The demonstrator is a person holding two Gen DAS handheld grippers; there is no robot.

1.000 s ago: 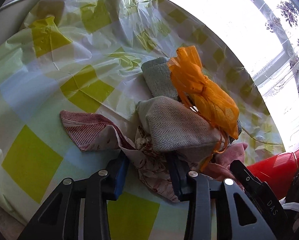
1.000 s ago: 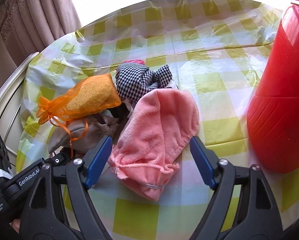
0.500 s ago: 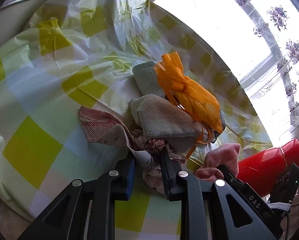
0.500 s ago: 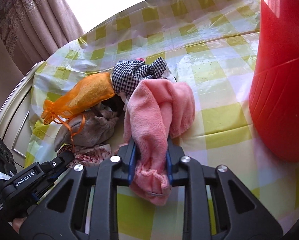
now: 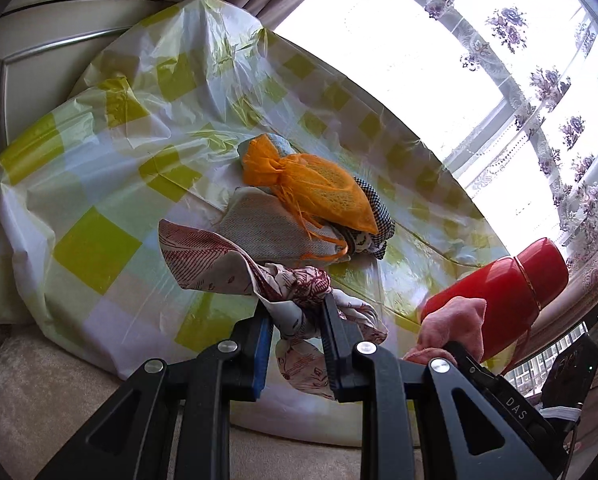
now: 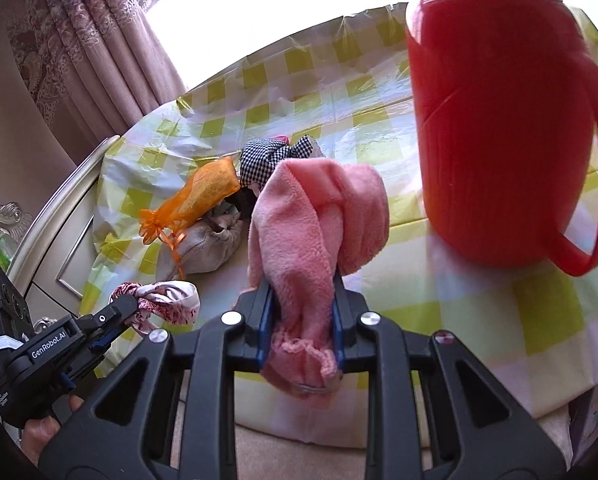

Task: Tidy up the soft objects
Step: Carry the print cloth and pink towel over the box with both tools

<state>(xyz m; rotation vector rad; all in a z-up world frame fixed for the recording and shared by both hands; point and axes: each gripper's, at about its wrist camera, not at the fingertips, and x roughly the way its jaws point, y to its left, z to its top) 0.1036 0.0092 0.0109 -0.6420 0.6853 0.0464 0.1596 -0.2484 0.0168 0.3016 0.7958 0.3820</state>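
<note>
My left gripper (image 5: 297,312) is shut on a red-and-white patterned cloth (image 5: 235,268) and holds it lifted above the table's near edge; it also shows in the right wrist view (image 6: 167,300). My right gripper (image 6: 301,292) is shut on a pink fleece cloth (image 6: 319,216), lifted off the table; the pink cloth also shows in the left wrist view (image 5: 455,324). On the table lies a pile: an orange mesh pouch (image 5: 319,188), a beige herringbone cloth (image 5: 267,232), a black-and-white checked cloth (image 6: 271,156) and a pale green cloth (image 5: 279,142).
A tall red thermos jug (image 6: 499,120) with a handle stands at the right of the table, close to my right gripper. The yellow-checked plastic tablecloth (image 5: 99,248) covers the table. A white cabinet (image 5: 51,52) and curtains (image 6: 79,40) stand behind.
Both grippers closed on their cloths and have lifted and pulled them back from the pile toward the table's near edge. The pile stays in place.
</note>
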